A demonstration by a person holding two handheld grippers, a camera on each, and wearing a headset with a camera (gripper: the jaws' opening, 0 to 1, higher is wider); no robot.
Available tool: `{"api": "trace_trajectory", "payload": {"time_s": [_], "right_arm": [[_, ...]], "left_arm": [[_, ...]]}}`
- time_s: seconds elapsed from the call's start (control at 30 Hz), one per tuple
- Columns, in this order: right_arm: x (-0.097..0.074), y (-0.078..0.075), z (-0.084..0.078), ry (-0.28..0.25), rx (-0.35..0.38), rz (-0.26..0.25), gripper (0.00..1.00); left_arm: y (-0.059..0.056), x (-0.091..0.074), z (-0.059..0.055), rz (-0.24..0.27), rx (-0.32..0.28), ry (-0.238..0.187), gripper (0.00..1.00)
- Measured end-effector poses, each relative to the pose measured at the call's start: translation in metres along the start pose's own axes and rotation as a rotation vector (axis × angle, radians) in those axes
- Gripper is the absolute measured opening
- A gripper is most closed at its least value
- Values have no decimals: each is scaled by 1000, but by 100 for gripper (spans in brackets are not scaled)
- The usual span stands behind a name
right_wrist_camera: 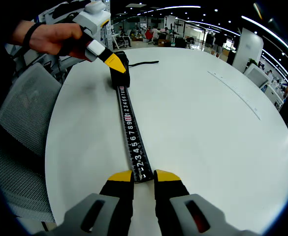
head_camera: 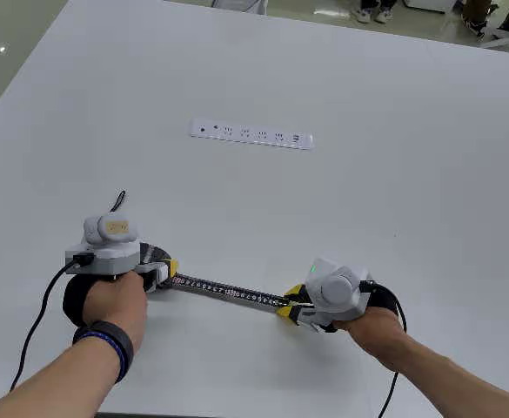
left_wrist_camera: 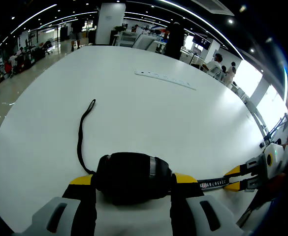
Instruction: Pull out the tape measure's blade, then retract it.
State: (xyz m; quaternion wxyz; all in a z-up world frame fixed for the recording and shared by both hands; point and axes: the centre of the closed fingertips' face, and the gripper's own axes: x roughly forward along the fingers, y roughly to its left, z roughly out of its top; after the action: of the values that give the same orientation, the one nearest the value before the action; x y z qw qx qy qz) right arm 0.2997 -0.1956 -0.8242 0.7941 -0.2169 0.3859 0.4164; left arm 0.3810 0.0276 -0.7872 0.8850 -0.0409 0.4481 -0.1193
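Jaws of the left gripper (left_wrist_camera: 134, 182) are clamped on either side of the black tape measure case (left_wrist_camera: 129, 167), which sits on the white table (head_camera: 367, 200) close to its near edge. The case's black wrist strap (left_wrist_camera: 82, 132) trails away across the top. From the case the blade (right_wrist_camera: 131, 132) runs out low over the table to the right gripper (right_wrist_camera: 144, 178), whose yellow-tipped jaws are closed on the blade's very end.

We judge the case hard, compact and fairly weighty, so a grip across its flanks should hold. The blade is thin sprung steel, stiff along its length but likely to kink if twisted, and probably slick on its faces. We would keep hold at the end, where the hook should stop it slipping through. The spring will likely pull it home sharply, so it should be fed back under control.

There is plenty of open table ahead and to the right. The power strip (head_camera: 251, 135) lies well apart. The near edge is close to both hands, and a mesh chair (right_wrist_camera: 25, 108) stands beside the table on the left gripper's side.
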Motion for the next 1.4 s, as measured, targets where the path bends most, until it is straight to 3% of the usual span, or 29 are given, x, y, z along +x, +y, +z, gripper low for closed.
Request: {"api": "trace_trajectory", "payload": {"time_s": [0.37, 0.4, 0.5, 1.4], "right_arm": [[5, 0, 6, -4, -7, 1, 15], [11, 2, 16, -9, -15, 10, 15], [13, 3, 20, -10, -24, 15, 15], [34, 11, 45, -20, -46, 49, 15]], "left_arm": [[0, 0, 0, -5, 2, 4, 57], [0, -1, 0, -10, 1, 7, 57], [0, -1, 0, -12, 2, 9, 57], [0, -3, -2, -25, -1, 14, 57]]}}
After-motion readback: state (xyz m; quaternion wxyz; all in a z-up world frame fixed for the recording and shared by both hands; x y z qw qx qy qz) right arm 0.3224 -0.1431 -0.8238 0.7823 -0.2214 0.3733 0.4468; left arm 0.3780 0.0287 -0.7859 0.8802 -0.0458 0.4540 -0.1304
